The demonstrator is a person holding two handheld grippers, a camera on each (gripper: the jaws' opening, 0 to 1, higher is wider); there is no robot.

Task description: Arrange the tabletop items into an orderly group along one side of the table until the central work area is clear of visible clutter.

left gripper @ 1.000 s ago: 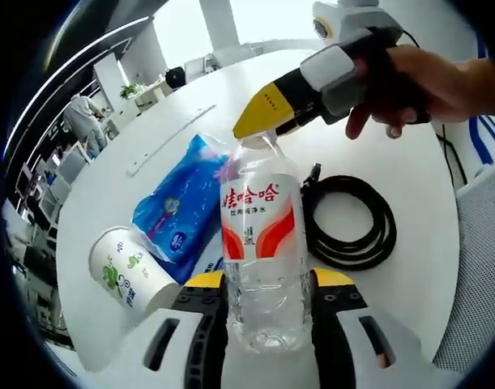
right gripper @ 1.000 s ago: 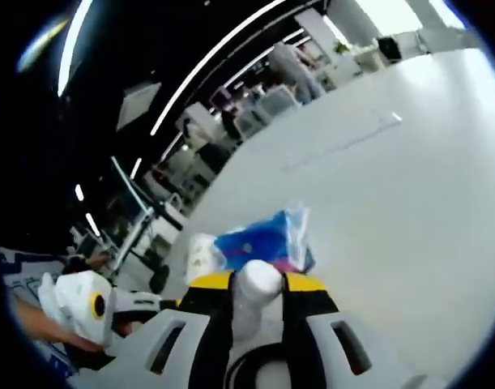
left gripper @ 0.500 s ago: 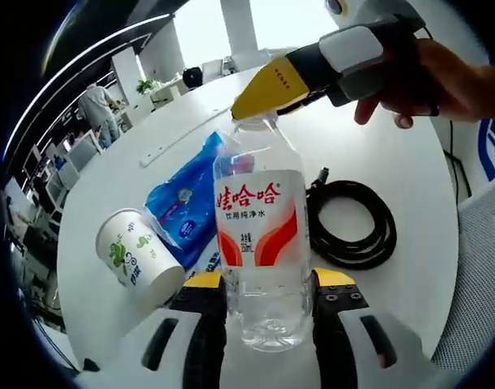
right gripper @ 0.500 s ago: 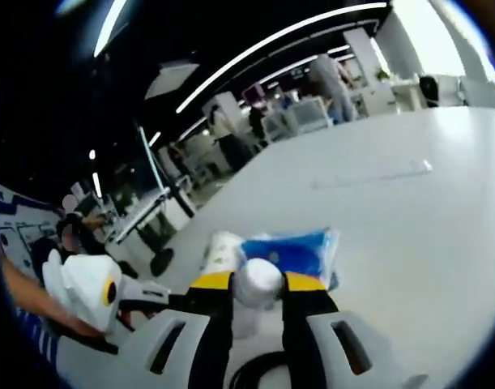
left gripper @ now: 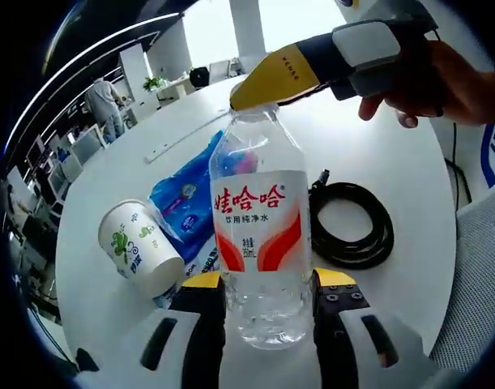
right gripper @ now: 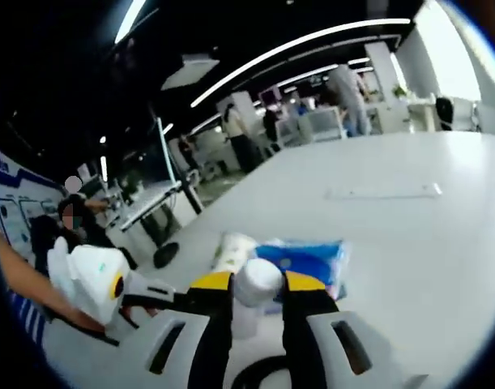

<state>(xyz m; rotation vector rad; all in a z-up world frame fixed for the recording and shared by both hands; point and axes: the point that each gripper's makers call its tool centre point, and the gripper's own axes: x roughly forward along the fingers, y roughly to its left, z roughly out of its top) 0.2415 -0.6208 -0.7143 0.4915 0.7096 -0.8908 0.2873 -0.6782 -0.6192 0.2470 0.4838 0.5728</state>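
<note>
White round table [left gripper: 393, 162]: two-gripper hold on water bottle [left gripper: 262, 243].
Left gripper [left gripper: 267, 288] clamped the bottle's base at 6 o'clock; right gripper [right gripper: 258, 285] clamped its cap [right gripper: 257, 279]. Recommended: keep the bottle upright and clear of the paper cup [left gripper: 138, 249] at 9 o'clock.

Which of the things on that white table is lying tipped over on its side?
The paper cup, white with green print, lies on its side beside the blue packet; the water bottle stands upright.

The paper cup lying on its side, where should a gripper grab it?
Grip the paper cup across its middle, coming from above with a jaw on each long side. It lies tipped beside the blue packet, so its rounded wall faces up and would slip if pinched at the rim.
</note>
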